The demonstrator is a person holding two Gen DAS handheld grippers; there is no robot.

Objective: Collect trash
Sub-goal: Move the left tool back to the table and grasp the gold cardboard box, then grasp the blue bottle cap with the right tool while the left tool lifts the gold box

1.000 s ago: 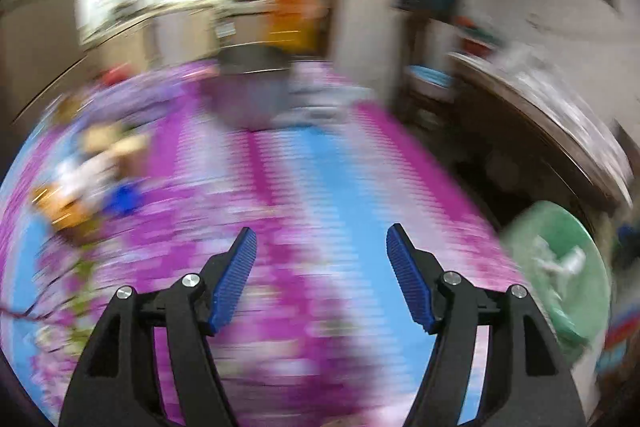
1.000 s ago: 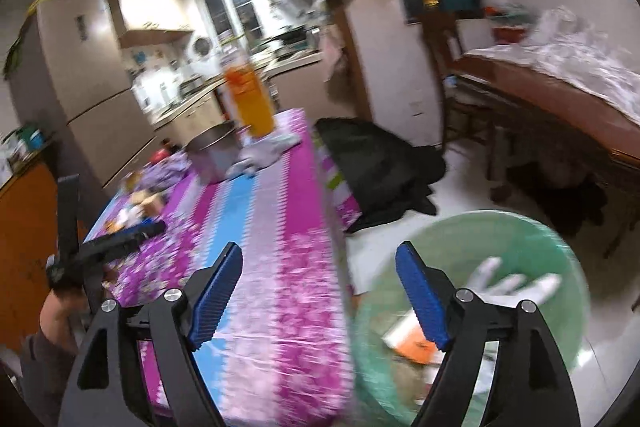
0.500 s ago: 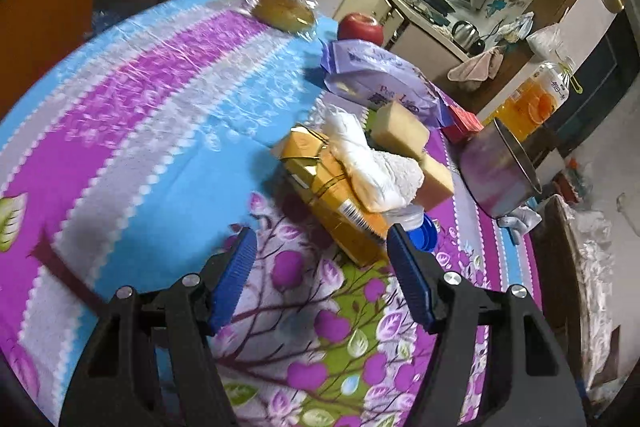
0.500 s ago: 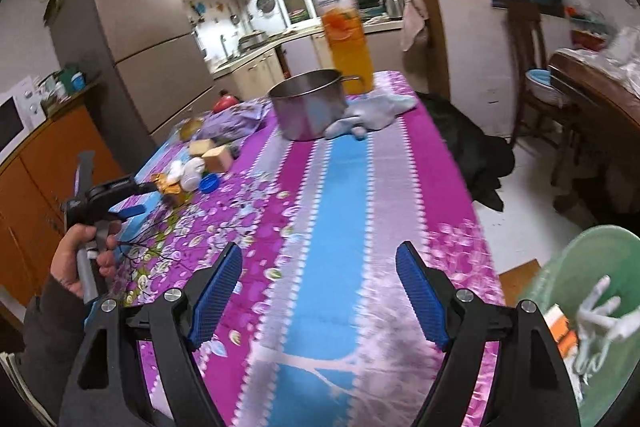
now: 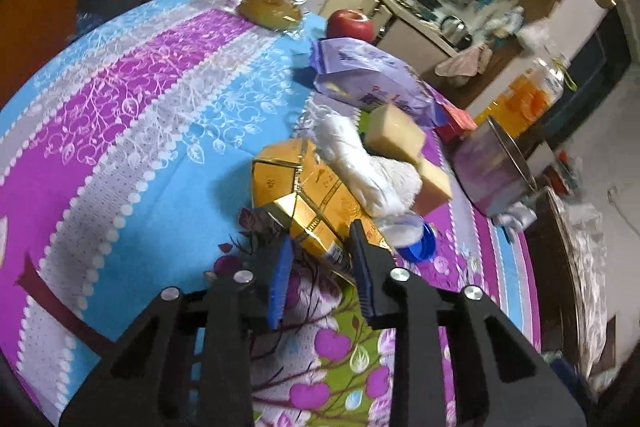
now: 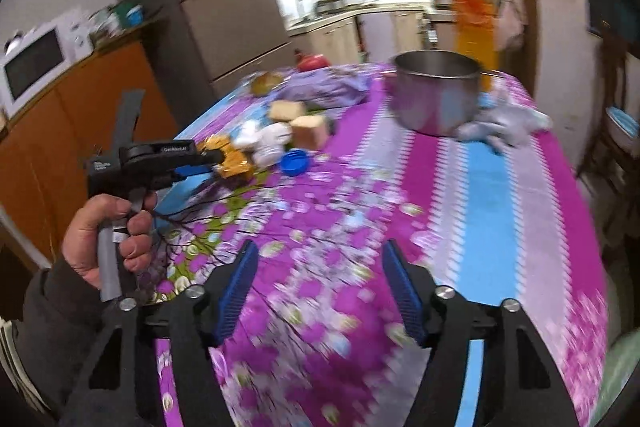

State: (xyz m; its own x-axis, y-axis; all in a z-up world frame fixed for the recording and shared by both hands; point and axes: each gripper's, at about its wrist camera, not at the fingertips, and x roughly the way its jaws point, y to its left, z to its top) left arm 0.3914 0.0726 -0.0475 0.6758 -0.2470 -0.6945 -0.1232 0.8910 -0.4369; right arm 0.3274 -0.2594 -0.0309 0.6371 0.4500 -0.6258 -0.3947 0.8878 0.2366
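A crushed gold carton (image 5: pixel 304 187) lies on the flowered tablecloth (image 5: pixel 132 99) under a crumpled white wrapper (image 5: pixel 368 171), with a blue cap (image 5: pixel 418 245) beside it. My left gripper (image 5: pixel 320 251) is closing, and its pads touch both sides of the carton's near end. The right wrist view shows the same left gripper (image 6: pixel 200 169) in a hand, its tips at the gold carton (image 6: pixel 234 159). My right gripper (image 6: pixel 320 267) hovers over the tablecloth, its jaws closing with nothing between them.
Two tan blocks (image 5: pixel 396 135), a purple bag (image 5: pixel 372 79), a red apple (image 5: pixel 350 23) and a wrapped bun (image 5: pixel 270 9) lie behind the carton. A steel pot (image 6: pixel 436 91), an orange drink bottle (image 6: pixel 476 7) and a white cloth (image 6: pixel 504 123) stand farther back. A green bin's rim (image 6: pixel 624 367) shows at bottom right.
My left gripper swung from the bin side to the trash pile and its jaws narrowed onto the gold carton. My right gripper swept left from the green bin over the table, jaws narrower.
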